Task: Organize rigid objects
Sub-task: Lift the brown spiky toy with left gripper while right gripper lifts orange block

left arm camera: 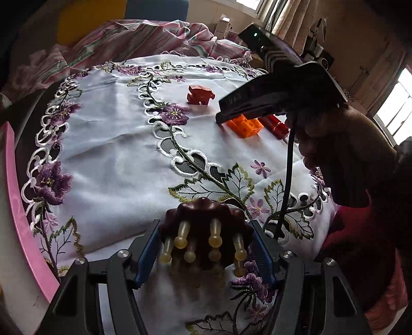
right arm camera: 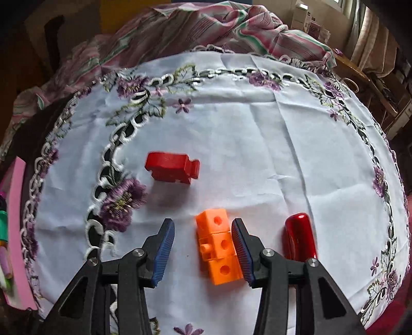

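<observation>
My left gripper [left arm camera: 206, 244] is shut on a dark brown scalloped massager [left arm camera: 206, 219] with cream knobbed prongs, held just above the white embroidered cloth [left arm camera: 110, 144]. My right gripper [right arm camera: 203, 247] is open; the orange block stack [right arm camera: 219, 247] lies on the cloth between its fingers, close against the right finger. A red puzzle-shaped piece [right arm camera: 171, 167] lies farther ahead, and a shiny red cylinder [right arm camera: 300, 237] lies right of the right finger. In the left wrist view the right gripper body [left arm camera: 270, 95] hangs over the orange blocks [left arm camera: 246, 126] and red cylinder [left arm camera: 276, 125], with the red piece [left arm camera: 200, 95] beyond.
A striped pink and green fabric [right arm camera: 206, 28] is bunched at the cloth's far edge. A pink table rim [left arm camera: 18, 195] runs along the left. A black cable [left arm camera: 287, 185] hangs from the right gripper. Boxes and furniture [right arm camera: 309, 23] stand at the far right.
</observation>
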`<state>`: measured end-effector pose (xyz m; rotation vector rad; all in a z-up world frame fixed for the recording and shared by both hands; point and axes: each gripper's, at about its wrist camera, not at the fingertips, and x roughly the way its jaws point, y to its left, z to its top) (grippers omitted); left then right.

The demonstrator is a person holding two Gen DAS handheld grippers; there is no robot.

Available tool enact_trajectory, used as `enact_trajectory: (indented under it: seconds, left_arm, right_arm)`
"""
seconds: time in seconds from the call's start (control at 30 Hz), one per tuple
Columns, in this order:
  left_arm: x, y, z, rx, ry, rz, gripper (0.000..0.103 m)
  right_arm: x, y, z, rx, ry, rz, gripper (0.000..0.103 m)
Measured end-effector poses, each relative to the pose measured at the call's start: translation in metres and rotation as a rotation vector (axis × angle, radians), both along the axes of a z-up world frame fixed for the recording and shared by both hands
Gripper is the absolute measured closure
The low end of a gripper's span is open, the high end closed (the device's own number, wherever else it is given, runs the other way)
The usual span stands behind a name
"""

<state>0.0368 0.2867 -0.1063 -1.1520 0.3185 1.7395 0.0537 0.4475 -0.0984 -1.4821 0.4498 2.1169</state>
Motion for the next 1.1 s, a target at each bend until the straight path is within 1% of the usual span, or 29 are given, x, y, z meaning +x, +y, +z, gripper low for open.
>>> enact_trajectory:
  seconds: [0.03,0.07,0.1,0.13,0.17,0.2,0.3,0.37,0.4,0.47,0.6,0.7,0.73,0.8,0.97,1.1]
  left_arm:
    - [0.000,-0.001,0.000,0.007,-0.004,0.002,0.036]
    - [0.000,-0.001,0.000,0.012,-0.001,0.008,0.036]
    - [0.001,0.000,0.000,0.013,0.003,0.010,0.036]
    - [0.002,0.000,0.000,0.015,0.008,0.013,0.036]
    - [0.002,0.000,0.000,0.016,0.012,0.015,0.036]
    - [0.003,-0.001,0.000,0.017,0.014,0.015,0.036]
    - [0.003,-0.002,0.000,0.017,0.010,0.022,0.036]
    - [0.003,-0.002,0.001,0.012,0.015,0.025,0.036]
    - [0.005,-0.001,0.001,0.010,0.020,0.024,0.036]
    - [0.007,-0.001,0.001,0.005,0.039,0.019,0.036]
    - [0.007,-0.002,0.002,0.001,0.037,0.027,0.036]
    - [0.008,-0.004,0.004,-0.004,0.042,0.031,0.036]
    - [0.008,-0.005,0.004,-0.007,0.044,0.032,0.036]
    - [0.008,-0.008,0.006,-0.012,0.051,0.036,0.036]
    - [0.009,-0.015,0.021,0.018,0.079,0.046,0.036]
    - [0.006,-0.022,0.038,0.050,0.095,0.072,0.036]
  right_arm:
    - [0.001,-0.004,0.005,0.009,0.010,0.020,0.084]
    - [0.002,-0.006,0.006,-0.022,0.027,0.034,0.084]
    - [0.002,-0.009,0.004,-0.039,0.023,0.049,0.084]
    - [0.001,-0.012,0.005,-0.015,0.013,0.068,0.084]
    - [0.002,-0.013,0.005,-0.012,0.011,0.072,0.084]
    - [0.003,-0.012,0.005,-0.024,0.017,0.065,0.084]
    - [0.012,-0.001,0.005,-0.109,0.062,0.023,0.083]
    - [0.019,0.004,0.005,-0.156,0.096,0.005,0.080]
    - [0.021,0.004,0.005,-0.162,0.105,0.003,0.079]
    - [0.023,0.000,0.006,-0.137,0.097,0.024,0.079]
    - [0.025,-0.007,0.007,-0.069,0.071,0.071,0.079]
    - [0.028,-0.008,0.008,-0.061,0.071,0.082,0.079]
    - [0.027,-0.001,0.006,-0.060,0.071,0.084,0.079]
    - [0.027,-0.004,0.007,-0.039,0.064,0.099,0.079]
    - [0.017,-0.020,0.006,0.069,0.029,0.170,0.081]
    - [0.009,-0.027,0.003,0.103,0.021,0.189,0.082]
